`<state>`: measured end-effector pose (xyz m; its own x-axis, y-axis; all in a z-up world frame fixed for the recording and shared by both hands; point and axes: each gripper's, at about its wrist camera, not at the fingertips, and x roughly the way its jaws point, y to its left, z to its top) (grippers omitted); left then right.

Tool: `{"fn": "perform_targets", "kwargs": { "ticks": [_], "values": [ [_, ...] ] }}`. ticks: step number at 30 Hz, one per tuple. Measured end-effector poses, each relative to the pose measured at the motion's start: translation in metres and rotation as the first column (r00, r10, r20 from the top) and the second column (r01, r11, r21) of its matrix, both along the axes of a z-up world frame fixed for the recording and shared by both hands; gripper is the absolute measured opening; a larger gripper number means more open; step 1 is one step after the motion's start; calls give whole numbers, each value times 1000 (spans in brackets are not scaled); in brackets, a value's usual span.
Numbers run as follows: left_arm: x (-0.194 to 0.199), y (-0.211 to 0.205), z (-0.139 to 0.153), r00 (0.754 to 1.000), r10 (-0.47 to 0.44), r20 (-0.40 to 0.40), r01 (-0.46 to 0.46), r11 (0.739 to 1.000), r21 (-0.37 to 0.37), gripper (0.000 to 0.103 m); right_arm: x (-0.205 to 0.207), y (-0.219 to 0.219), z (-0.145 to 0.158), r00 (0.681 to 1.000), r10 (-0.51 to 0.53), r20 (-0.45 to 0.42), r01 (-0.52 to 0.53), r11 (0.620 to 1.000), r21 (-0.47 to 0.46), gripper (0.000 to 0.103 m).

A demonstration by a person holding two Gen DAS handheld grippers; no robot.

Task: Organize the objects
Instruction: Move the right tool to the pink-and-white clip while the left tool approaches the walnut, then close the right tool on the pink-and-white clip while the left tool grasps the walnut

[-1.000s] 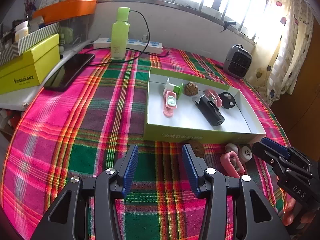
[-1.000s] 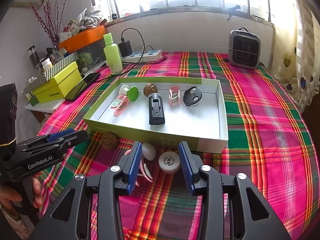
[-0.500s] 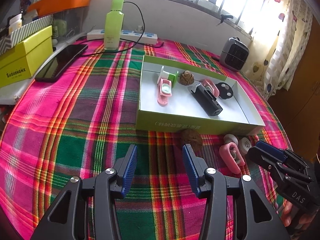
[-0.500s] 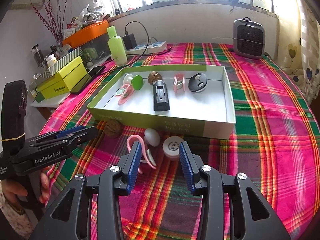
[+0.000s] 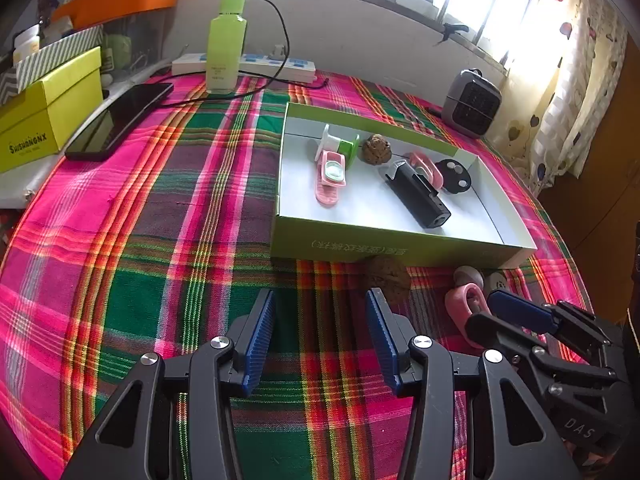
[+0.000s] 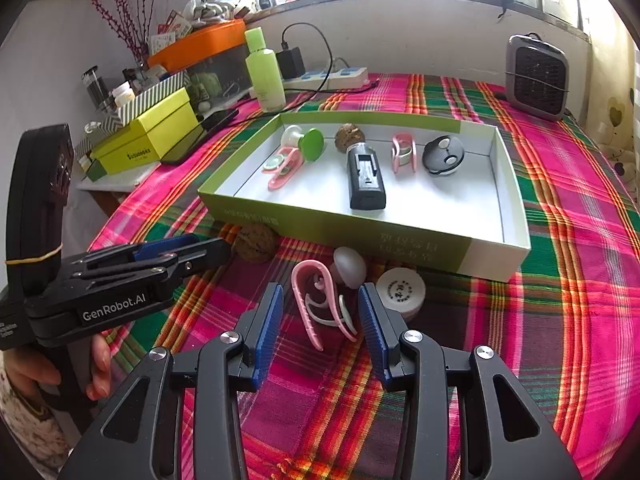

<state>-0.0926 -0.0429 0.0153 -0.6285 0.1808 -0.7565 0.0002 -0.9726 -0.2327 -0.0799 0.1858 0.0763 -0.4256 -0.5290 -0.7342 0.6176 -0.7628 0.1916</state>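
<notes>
Right gripper has closed in on pink clip (outside box), jaws wide, empty; left gripper gaping, empty, near walnut

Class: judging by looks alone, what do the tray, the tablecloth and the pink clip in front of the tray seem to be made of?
Tray: probably cardboard, matte, with thin folded walls and printed lettering.
Tablecloth: woven fabric; the plaid threads and soft wrinkles show.
Pink clip: likely smooth moulded plastic with a slight sheen.
</notes>
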Motion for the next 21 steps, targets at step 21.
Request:
{"fn": "perform_targets", "kwargs": {
  "ticks": [21],
  "values": [
    [-2,-1,0,1000,-3,1,3,1000,2,45,0,-11,-9,1000,24,-13,-23,997,71,32]
  ]
}}
